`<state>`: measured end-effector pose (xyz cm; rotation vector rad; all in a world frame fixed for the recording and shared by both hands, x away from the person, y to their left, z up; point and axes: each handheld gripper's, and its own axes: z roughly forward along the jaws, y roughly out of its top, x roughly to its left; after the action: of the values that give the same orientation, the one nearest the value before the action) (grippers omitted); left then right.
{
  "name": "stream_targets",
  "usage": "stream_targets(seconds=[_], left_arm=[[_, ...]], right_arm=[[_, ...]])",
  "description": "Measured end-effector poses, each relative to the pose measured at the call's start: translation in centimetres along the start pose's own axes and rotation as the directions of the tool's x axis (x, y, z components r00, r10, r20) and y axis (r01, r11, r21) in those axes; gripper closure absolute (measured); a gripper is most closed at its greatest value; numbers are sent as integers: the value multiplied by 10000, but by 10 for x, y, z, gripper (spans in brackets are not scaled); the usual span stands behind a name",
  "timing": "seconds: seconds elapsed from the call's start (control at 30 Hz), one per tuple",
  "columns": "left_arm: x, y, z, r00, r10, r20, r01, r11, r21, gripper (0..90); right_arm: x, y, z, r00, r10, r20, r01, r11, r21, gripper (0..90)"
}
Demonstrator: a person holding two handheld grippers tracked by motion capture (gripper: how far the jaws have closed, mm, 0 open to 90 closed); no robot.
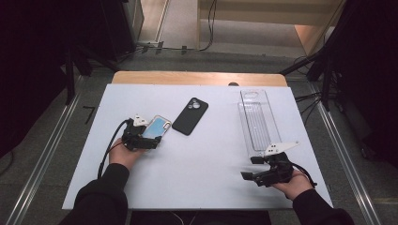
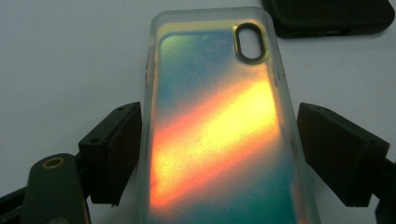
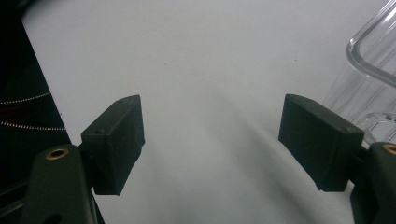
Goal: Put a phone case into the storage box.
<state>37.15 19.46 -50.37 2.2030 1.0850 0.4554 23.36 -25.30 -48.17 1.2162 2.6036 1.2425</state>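
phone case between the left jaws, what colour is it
The phone case is iridescent: blue-green with an orange-yellow diagonal band and clear edges, best in the left gripper view.

A: Where's the left gripper (image 1: 151,140) against the white table (image 1: 206,178)?

B: Low over its left half, forearm coming in from the near edge, jaws apart.

A: And the right gripper (image 1: 252,167)?

B: Near the table's front right corner, jaws spread wide, nothing between them.

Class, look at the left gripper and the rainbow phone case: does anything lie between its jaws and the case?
Nothing visible does. The rainbow phone case already lies between the open jaws of the left gripper; the black phone case lies apart, farther off.
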Motion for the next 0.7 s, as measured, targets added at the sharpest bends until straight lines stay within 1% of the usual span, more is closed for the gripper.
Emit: stream_targets(seconds=[0.1, 0.23, 0.3, 0.33, 0.47, 0.53, 0.57, 0.6, 0.63, 0.7], left_arm=[[1, 1, -1, 10000, 72, 29, -72, 10000, 61, 172], [2, 1, -2, 9999, -11, 105, 10, 9999, 120, 172], [2, 2, -2, 10000, -67, 59, 67, 9999, 124, 172], [3, 2, -3, 10000, -58, 23, 58, 9999, 94, 173], [5, 5, -10, 9996, -263, 77, 264, 9996, -135, 172], [5, 7, -14, 9997, -224, 90, 226, 9994, -261, 172], [4, 8, -16, 10000, -70, 46, 71, 9997, -240, 172], [3, 9, -18, 10000, 47, 57, -46, 9995, -320, 172], [2, 11, -21, 9999, 85, 92, -81, 9993, -377, 172], [-1, 14, -25, 9994, 33, 332, -16, 9986, -536, 172]], right_arm=[[0, 0, 0, 10000, -11, -4, 11, 10000, 1, 204], [0, 0, 0, 10000, -21, -10, 21, 10000, 2, 204], [0, 0, 0, 10000, -4, -11, 4, 10000, 2, 204], [0, 0, 0, 10000, -2, -5, 2, 10000, 4, 204], [0, 0, 0, 10000, 6, -19, -6, 10000, -10, 204], [0, 0, 0, 10000, 14, -13, -14, 10000, -11, 204], [0, 0, 0, 10000, 21, -9, -21, 10000, -10, 204], [0, 0, 0, 10000, 16, -15, -16, 10000, -15, 204], [0, 0, 0, 10000, 12, -20, -12, 10000, -13, 204], [1, 0, 0, 10000, 10, -25, -10, 10000, -15, 204]])
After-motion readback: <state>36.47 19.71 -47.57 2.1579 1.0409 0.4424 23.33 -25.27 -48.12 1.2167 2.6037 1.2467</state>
